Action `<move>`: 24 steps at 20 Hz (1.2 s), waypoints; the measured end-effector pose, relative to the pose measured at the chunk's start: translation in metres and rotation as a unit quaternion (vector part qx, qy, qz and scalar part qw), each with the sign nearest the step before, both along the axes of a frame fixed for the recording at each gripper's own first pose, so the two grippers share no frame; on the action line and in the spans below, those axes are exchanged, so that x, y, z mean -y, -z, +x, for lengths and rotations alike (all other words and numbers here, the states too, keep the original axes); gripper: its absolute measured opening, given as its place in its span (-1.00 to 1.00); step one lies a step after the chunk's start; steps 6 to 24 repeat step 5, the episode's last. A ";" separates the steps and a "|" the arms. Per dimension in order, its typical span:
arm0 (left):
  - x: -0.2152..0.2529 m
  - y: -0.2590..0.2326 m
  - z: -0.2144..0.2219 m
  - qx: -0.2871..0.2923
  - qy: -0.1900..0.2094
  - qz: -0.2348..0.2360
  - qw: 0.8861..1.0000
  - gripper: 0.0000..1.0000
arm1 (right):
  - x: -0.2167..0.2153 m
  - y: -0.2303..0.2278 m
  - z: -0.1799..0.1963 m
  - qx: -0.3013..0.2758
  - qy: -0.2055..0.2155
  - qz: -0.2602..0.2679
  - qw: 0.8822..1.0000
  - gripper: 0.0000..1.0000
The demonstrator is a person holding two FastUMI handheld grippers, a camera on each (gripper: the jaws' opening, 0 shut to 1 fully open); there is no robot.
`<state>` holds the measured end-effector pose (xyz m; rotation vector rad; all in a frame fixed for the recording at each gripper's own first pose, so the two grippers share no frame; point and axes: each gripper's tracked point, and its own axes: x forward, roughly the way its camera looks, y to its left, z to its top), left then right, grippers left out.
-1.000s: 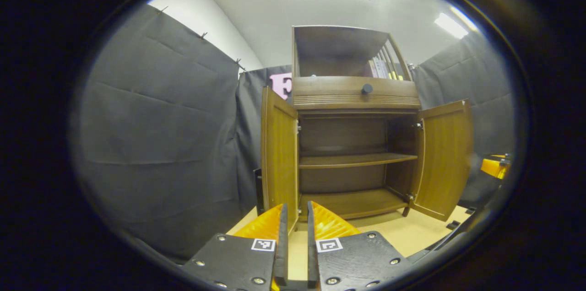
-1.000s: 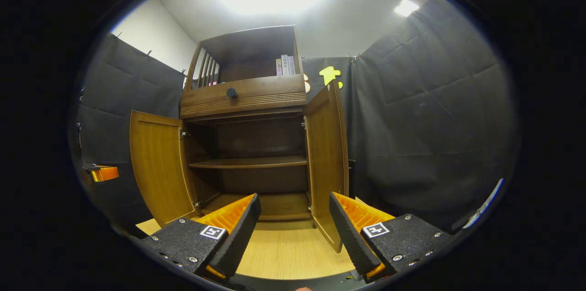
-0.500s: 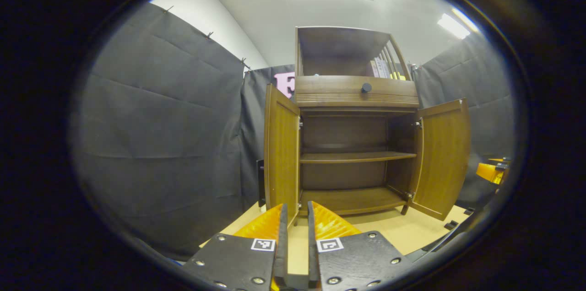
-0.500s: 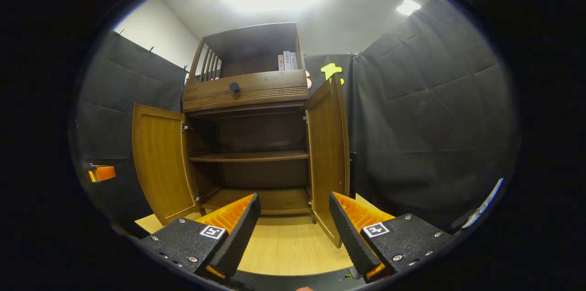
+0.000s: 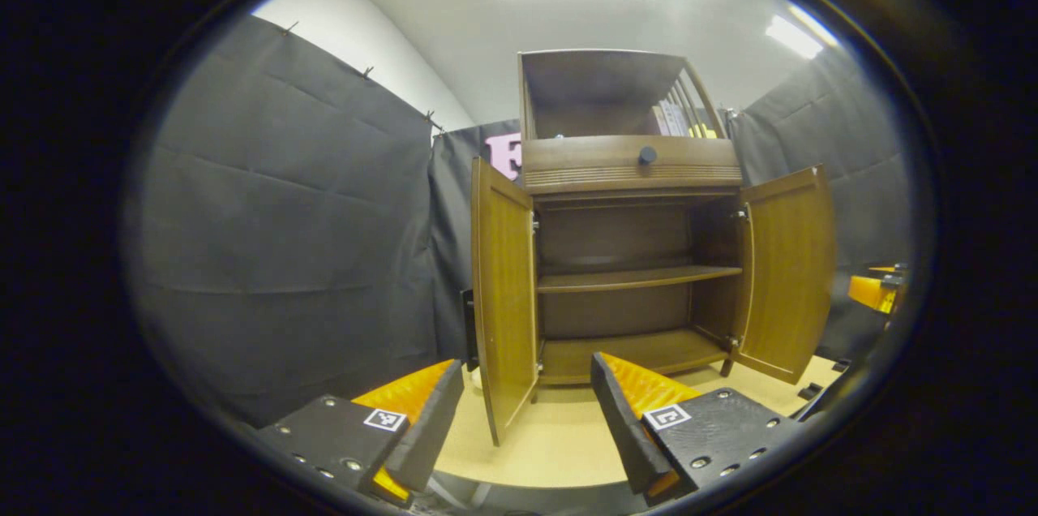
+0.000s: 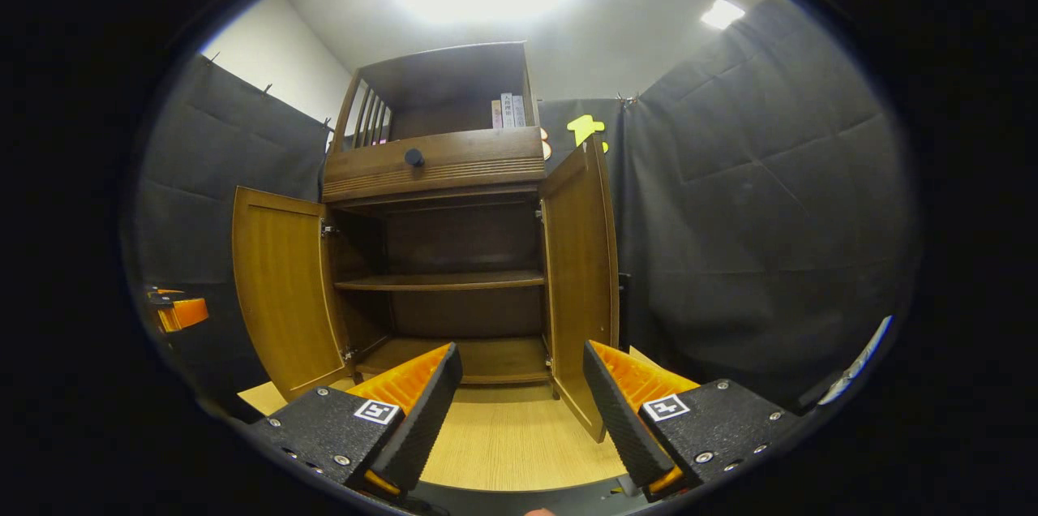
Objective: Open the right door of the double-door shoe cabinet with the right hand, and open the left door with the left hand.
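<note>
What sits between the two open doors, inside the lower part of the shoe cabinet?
In the left gripper view, between the left door and right door there is one bare shelf above the cabinet floor; no shoes.

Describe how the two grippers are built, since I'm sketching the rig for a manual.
The left gripper and right gripper look alike: two wedge-shaped fingers each, ribbed on the outer faces, bolted onto flat black textured plates with silver screws. Each plate carries a small square black-and-white marker. No cables or sleeves can be made out.
</note>
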<state>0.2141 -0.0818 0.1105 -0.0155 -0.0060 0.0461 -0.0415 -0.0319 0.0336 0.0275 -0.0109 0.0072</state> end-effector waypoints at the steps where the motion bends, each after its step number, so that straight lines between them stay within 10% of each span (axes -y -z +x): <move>1: 0.000 0.000 0.000 0.000 -0.001 0.001 1.000 0.92 | 0.000 0.000 0.001 0.000 0.000 0.001 1.000 0.83; 24: -0.001 -0.002 -0.006 0.001 -0.006 0.001 1.000 0.92 | -0.001 0.001 0.002 -0.001 0.001 0.002 1.000 0.83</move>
